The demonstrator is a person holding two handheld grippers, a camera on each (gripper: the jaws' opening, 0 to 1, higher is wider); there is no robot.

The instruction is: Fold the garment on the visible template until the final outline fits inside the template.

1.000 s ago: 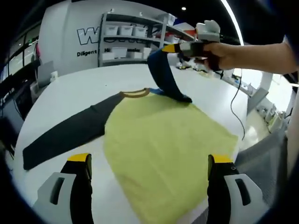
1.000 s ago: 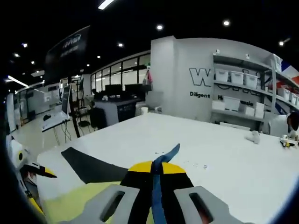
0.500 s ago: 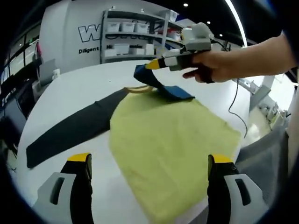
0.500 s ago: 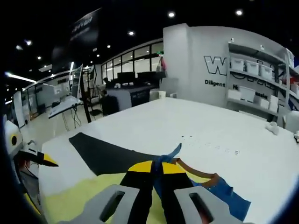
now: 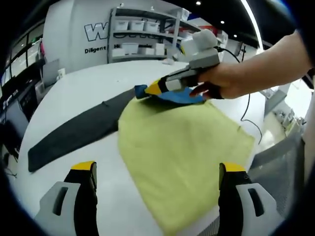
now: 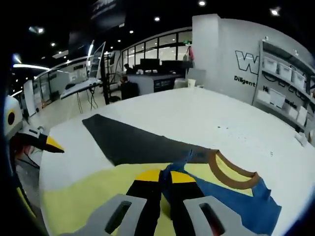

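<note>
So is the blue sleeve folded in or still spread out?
Folded in: the blue sleeve lies over the yellow shirt, pinched in the right gripper. The dark sleeve lies spread on the table.

— Garment (image 5: pixel 177 147)?
— Yellow-bodied shirt, spread flat on white table (image 5: pixel 74 88). Dark sleeve (image 5: pixel 74 132) stretched out straight to one side.
— Other sleeve?
— Blue (image 6: pixel 231 196), folded in over yellow body, beside brown collar (image 6: pixel 229 169).
</note>
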